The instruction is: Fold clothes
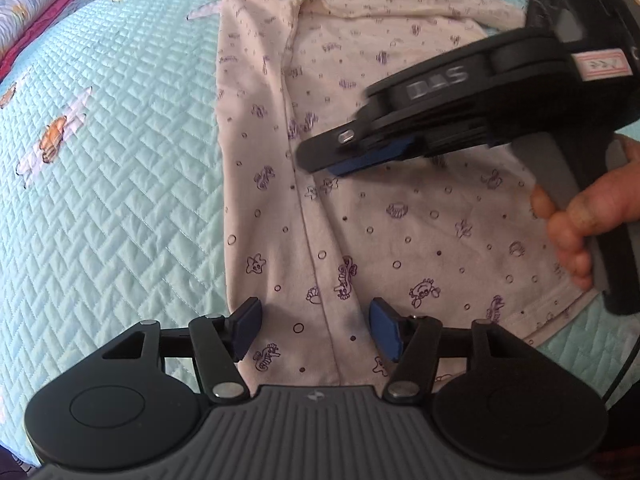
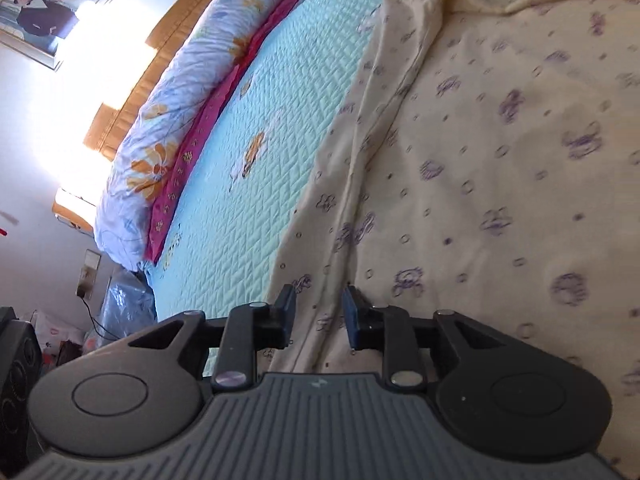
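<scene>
The bed (image 1: 100,208), covered by a pale turquoise quilt (image 2: 280,128) with stitched orange flowers, fills most of both views, and a rolled floral duvet (image 2: 172,92) with a magenta blanket (image 2: 200,136) beside it lies along the far edge under a wooden headboard. A framed picture (image 2: 60,8) hangs on the wall by a very bright window. On the quilt lies the cream top (image 1: 360,208) with small purple prints, spread mostly flat, one long side strip already turned inward along a lengthwise crease. By my reading the folding is only begun; the other side and the crosswise folds remain. The left gripper (image 1: 316,332) hangs over the hem, jaws apart and empty. The right gripper (image 2: 320,316), held in a hand (image 1: 580,216), hovers over the crease, its jaws partly apart, holding nothing.
</scene>
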Available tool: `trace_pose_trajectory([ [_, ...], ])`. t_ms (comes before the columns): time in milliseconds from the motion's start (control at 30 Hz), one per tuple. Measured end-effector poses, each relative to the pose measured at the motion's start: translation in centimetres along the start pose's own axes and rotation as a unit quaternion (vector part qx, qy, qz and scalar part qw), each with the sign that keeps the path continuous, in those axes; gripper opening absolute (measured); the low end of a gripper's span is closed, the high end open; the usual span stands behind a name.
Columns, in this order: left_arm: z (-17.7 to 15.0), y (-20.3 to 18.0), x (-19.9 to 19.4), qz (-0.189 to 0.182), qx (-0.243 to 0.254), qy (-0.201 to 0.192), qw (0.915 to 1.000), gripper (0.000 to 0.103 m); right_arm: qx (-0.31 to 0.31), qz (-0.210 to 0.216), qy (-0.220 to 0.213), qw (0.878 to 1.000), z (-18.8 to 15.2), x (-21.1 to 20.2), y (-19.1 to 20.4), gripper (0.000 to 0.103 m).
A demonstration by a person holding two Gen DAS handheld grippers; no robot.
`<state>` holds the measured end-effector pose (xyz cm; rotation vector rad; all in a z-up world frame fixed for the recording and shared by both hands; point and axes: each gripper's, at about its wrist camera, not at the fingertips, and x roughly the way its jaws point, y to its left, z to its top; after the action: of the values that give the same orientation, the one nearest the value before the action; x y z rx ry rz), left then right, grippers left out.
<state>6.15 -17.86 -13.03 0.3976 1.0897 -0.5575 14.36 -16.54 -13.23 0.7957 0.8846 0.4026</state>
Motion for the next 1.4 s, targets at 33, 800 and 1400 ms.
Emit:
trace_pose_trajectory([
  [33,0.3,0.0,-0.7,-0.002,0.000,-0.010,1.0000,0.062,0.004,0.004,-0.011,1.000,0.3,-0.8,-0.2,0.032],
  [800,7.8,3.4,5.3,-0.045,-0.055,-0.111,0.9913,0.071,-0.156,-0.210,-0.165,0.951,26.5,3.5,-4.9,0.052],
  [1400,7.3,3.2,4.7,-0.049,-0.065,-0.122,0.9892,0.072,0.024,-0.211,-0.311,0.926,11.5,-13.3,-9.2,0.064],
])
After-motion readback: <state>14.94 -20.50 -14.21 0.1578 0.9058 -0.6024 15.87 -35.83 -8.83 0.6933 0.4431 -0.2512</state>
